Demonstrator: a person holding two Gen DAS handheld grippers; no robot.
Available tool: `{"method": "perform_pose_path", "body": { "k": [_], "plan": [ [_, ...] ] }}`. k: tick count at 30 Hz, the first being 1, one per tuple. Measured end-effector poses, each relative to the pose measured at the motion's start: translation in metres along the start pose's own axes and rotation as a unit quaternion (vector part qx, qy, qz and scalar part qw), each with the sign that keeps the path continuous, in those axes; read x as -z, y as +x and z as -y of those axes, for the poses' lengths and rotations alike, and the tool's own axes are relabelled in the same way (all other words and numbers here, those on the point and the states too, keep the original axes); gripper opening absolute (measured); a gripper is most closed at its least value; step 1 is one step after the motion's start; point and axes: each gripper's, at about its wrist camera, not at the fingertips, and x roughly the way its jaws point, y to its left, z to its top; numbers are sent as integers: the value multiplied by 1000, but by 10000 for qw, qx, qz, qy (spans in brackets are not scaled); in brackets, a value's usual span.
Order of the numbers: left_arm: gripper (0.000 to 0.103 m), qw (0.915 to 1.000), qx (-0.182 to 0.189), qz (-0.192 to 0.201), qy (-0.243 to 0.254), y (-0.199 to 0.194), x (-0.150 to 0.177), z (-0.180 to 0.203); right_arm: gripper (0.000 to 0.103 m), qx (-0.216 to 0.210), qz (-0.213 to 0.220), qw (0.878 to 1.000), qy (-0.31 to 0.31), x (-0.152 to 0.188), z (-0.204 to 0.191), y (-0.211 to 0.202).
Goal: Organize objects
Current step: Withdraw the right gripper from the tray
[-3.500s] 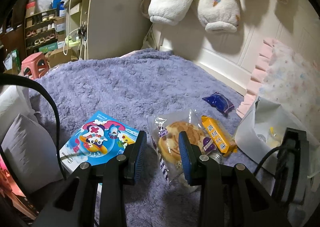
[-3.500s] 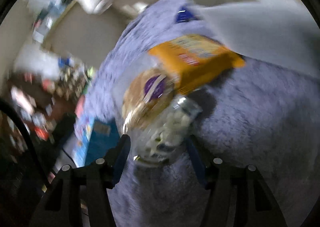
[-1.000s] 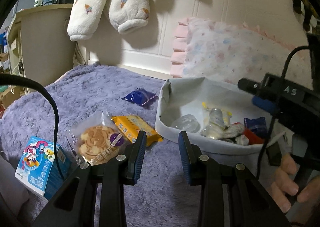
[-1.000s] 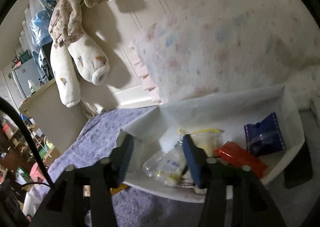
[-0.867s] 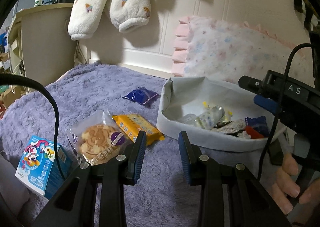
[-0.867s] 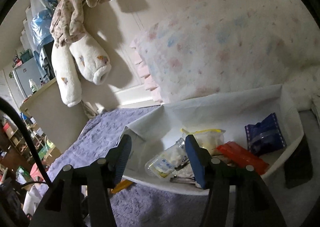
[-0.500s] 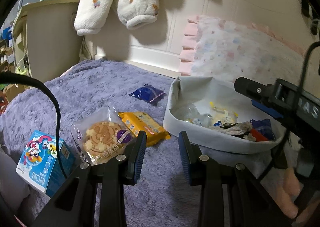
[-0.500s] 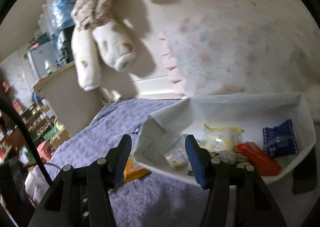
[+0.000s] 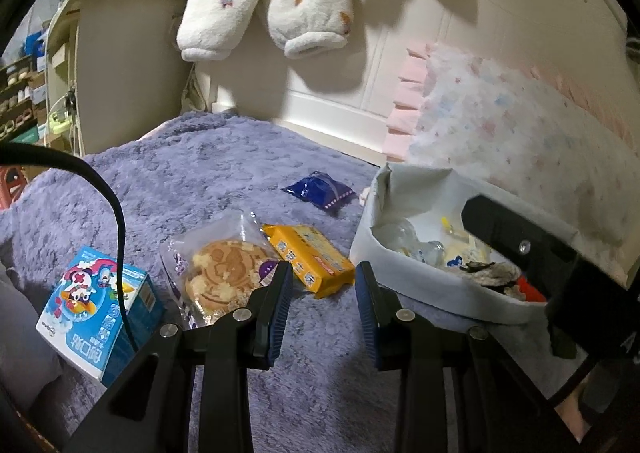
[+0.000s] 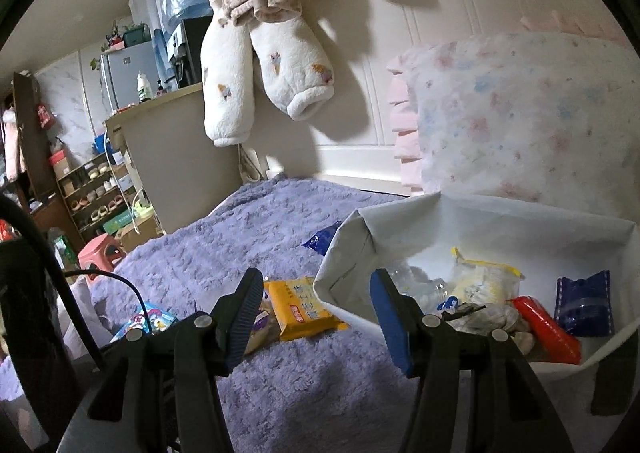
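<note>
A white fabric bin (image 9: 404,277) (image 10: 360,253) sits on the purple blanket and holds a clear jar (image 10: 420,285), a yellow-topped bag (image 10: 484,281), a red pack (image 10: 544,329) and a blue pack (image 10: 584,305). Left of it lie a yellow snack pack (image 9: 308,257) (image 10: 300,309), a round cookie in clear wrap (image 9: 224,265), a blue milk carton (image 9: 96,305) and a small blue packet (image 9: 320,193). My left gripper (image 9: 324,309) is open and empty, near the yellow pack. My right gripper (image 10: 316,317) is open and empty, in front of the bin's left corner.
A floral pillow (image 9: 500,133) with pink frill leans on the white headboard behind the bin. Fleece trousers (image 9: 264,5) hang above. A beige cabinet (image 9: 120,65) and shelves stand at the left, with a pink stool (image 10: 100,249) on the floor.
The right gripper carried the clear jar from the blanket to the bin, let it go there, then backed off to the left. The left gripper stayed open.
</note>
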Motion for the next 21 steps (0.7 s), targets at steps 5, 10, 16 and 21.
{"method": "perform_pose_path", "body": {
  "k": [5,10,16,21],
  "plan": [
    [32,9977,100,674,-32,-24,-3,2,55,133,212,9997,8,1,-5,-11],
    [65,9936,156,1113,-130,-45,-12,-3,55,282,693,9972,59,-4,-9,-34],
    [67,9907,17,1287,-440,-45,-8,-11,54,408,704,9966,-153,-4,-18,-35],
    [70,9783,-718,1942,89,-60,-2,4,55,490,717,9959,-259,-3,-22,-36]
  ]
}}
